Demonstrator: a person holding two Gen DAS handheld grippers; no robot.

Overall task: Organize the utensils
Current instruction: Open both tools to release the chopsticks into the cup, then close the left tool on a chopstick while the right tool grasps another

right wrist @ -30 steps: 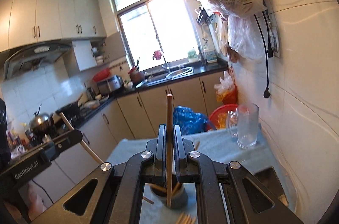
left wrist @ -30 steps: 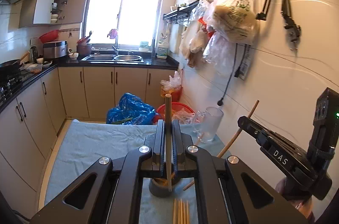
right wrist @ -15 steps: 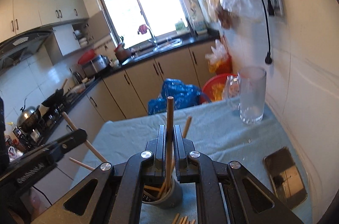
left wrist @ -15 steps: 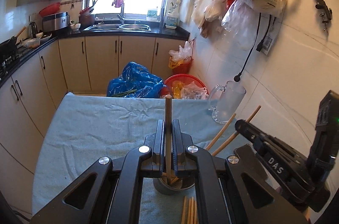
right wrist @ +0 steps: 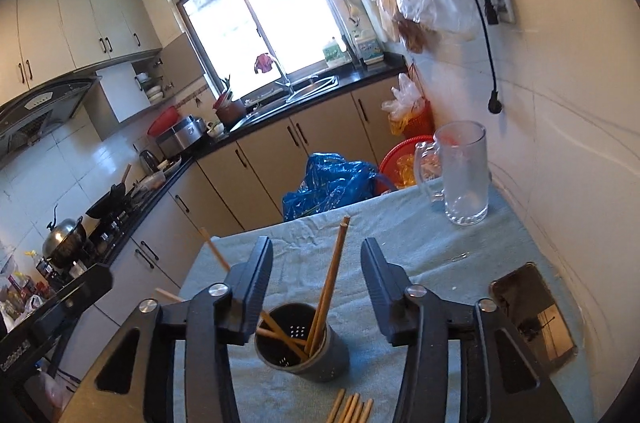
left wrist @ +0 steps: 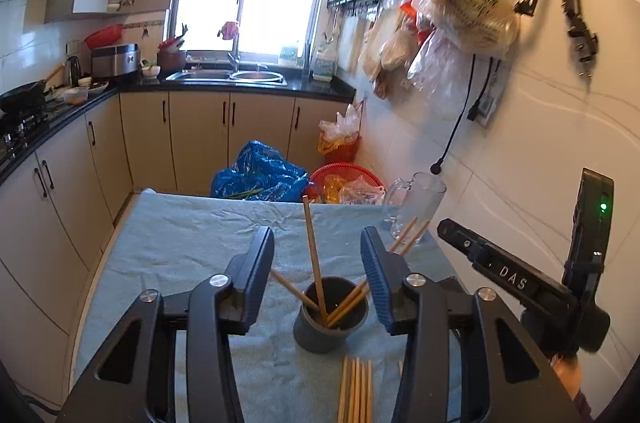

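Observation:
A dark grey utensil cup (left wrist: 324,333) (right wrist: 320,363) stands on the blue-green cloth with several wooden chopsticks leaning in it. One chopstick (left wrist: 313,255) stands loose between the fingers of my left gripper (left wrist: 318,265), whose jaws are opening and do not touch it. Another chopstick (right wrist: 330,279) leans free between the fingers of my right gripper (right wrist: 318,265), also opening. Several more chopsticks (left wrist: 356,391) (right wrist: 352,407) lie flat on the cloth just in front of the cup. The right gripper's body (left wrist: 520,279) shows at the right of the left wrist view.
A glass mug (right wrist: 460,175) (left wrist: 416,203) stands at the table's far right by the tiled wall. A phone (right wrist: 532,315) lies on the cloth at the right. Beyond the table are a blue bag (left wrist: 260,175), a red basket (left wrist: 344,179) and kitchen cabinets.
Both grippers were shut on a chopstick each above the cup; both have lowered and their jaws have parted, and the two chopsticks now lean in the cup.

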